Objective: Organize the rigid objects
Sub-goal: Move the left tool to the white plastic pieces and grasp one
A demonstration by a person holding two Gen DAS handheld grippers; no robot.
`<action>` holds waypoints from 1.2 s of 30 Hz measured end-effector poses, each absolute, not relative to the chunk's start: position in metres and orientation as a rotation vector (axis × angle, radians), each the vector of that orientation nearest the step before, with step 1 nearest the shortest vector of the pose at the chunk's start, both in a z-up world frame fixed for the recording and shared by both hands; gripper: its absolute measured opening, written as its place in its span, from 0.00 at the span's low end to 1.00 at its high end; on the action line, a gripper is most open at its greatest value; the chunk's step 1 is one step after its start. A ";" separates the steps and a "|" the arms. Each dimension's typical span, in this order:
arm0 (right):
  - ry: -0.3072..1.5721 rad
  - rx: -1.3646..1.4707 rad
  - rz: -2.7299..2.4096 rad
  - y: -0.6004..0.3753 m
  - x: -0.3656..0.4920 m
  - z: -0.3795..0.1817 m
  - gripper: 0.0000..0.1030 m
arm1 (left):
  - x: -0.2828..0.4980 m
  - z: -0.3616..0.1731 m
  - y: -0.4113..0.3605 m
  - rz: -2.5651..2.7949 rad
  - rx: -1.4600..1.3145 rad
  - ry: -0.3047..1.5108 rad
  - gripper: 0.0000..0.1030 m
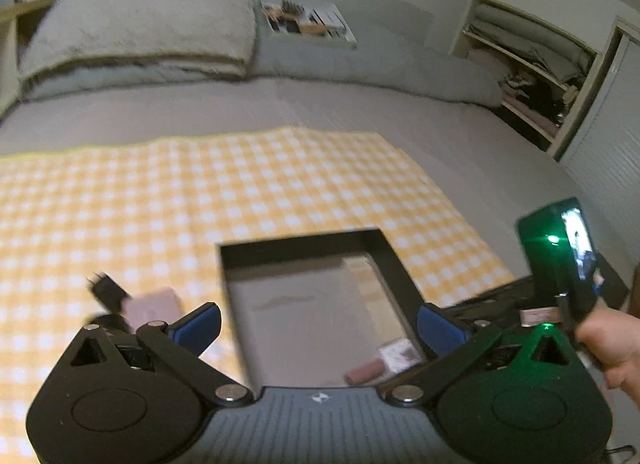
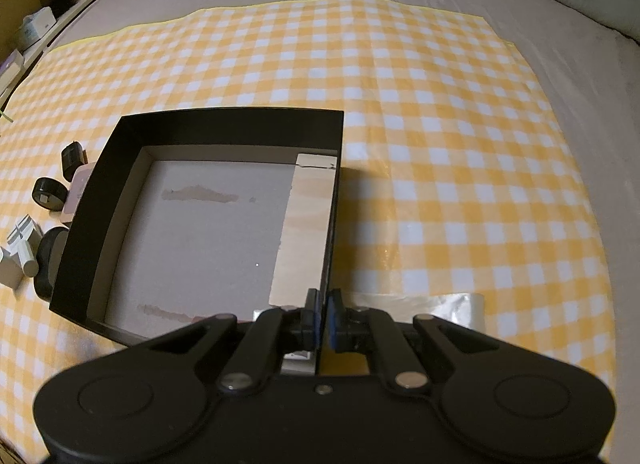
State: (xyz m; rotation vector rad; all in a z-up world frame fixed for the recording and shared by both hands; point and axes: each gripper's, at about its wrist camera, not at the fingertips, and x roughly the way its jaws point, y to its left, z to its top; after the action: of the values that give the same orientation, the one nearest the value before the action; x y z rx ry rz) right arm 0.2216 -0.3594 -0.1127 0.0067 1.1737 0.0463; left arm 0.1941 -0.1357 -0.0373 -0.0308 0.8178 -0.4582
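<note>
My right gripper (image 2: 322, 318) is clamped on the near right wall of the black box (image 2: 224, 119), a thin, stiff, light rim that I judge may flex. My left gripper (image 1: 318, 328) hangs spread wide with nothing between its fingers. At nine o'clock beside the box lie small hard pieces (image 2: 50, 193), light; take each across its flat sides.

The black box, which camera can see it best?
The right wrist view: the black box appears sharp, walls and floor almost entirely visible. The left wrist view shows the same box blurred, its near part hidden behind the gripper.
</note>
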 end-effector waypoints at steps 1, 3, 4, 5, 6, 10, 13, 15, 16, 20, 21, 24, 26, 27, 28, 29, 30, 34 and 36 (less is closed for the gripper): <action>1.170 0.007 0.044 -0.359 0.221 -0.110 0.04 | 0.194 -0.035 -0.130 -0.447 -0.028 0.809 1.00; 1.160 0.017 0.039 -0.360 0.220 -0.106 0.04 | 0.197 -0.033 -0.117 -0.417 -0.031 0.800 1.00; 1.154 0.023 0.038 -0.361 0.219 -0.103 0.04 | 0.199 -0.032 -0.110 -0.404 -0.035 0.799 1.00; 1.148 0.027 0.037 -0.362 0.218 -0.100 0.03 | 0.201 -0.032 -0.102 -0.388 -0.041 0.798 1.00; 1.145 0.032 0.036 -0.362 0.217 -0.098 0.03 | 0.203 -0.032 -0.096 -0.379 -0.045 0.798 1.00; 1.142 0.024 0.025 -0.359 0.213 -0.094 0.03 | 0.210 -0.037 -0.070 -0.335 -0.037 0.808 1.00; 1.142 0.016 0.010 -0.356 0.209 -0.090 0.03 | 0.214 -0.042 -0.051 -0.313 -0.011 0.817 1.00; 1.142 0.006 0.006 -0.354 0.208 -0.089 0.03 | 0.215 -0.046 -0.038 -0.305 0.016 0.821 1.00; 1.141 0.003 0.007 -0.353 0.207 -0.089 0.03 | 0.214 -0.048 -0.032 -0.301 0.031 0.824 1.00; 1.144 0.010 0.006 -0.352 0.207 -0.089 0.03 | 0.209 -0.061 -0.012 -0.303 0.103 0.856 1.00; 1.143 0.016 0.005 -0.352 0.206 -0.089 0.03 | 0.208 -0.065 -0.008 -0.303 0.115 0.869 1.00; 1.143 0.013 0.007 -0.352 0.206 -0.088 0.03 | 0.203 -0.076 0.004 -0.307 0.141 0.902 0.97; 1.143 0.014 0.006 -0.352 0.206 -0.088 0.03 | 0.201 -0.082 0.010 -0.302 0.152 0.923 0.85; 1.143 0.014 0.006 -0.352 0.206 -0.088 0.03 | 0.200 -0.085 0.014 -0.298 0.154 0.935 0.81; 1.143 0.012 0.007 -0.352 0.206 -0.088 0.03 | 0.200 -0.088 0.017 -0.295 0.156 0.947 0.76; 1.142 0.009 0.009 -0.351 0.206 -0.088 0.03 | 0.199 -0.090 0.019 -0.297 0.161 0.958 0.70; 1.143 0.007 0.010 -0.351 0.205 -0.088 0.03 | 0.199 -0.092 0.020 -0.300 0.166 0.966 0.68; 1.144 0.003 0.011 -0.352 0.204 -0.087 0.03 | 0.201 -0.099 0.025 -0.298 0.180 0.996 0.51; 1.146 0.000 0.013 -0.353 0.205 -0.087 0.03 | 0.203 -0.103 0.025 -0.305 0.182 1.019 0.48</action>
State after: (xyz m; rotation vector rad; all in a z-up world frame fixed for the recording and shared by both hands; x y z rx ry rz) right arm 0.2053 -0.3528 -0.0874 -0.0003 1.1455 0.0131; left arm 0.2025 0.0250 -0.1034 0.1816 1.0193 -0.3049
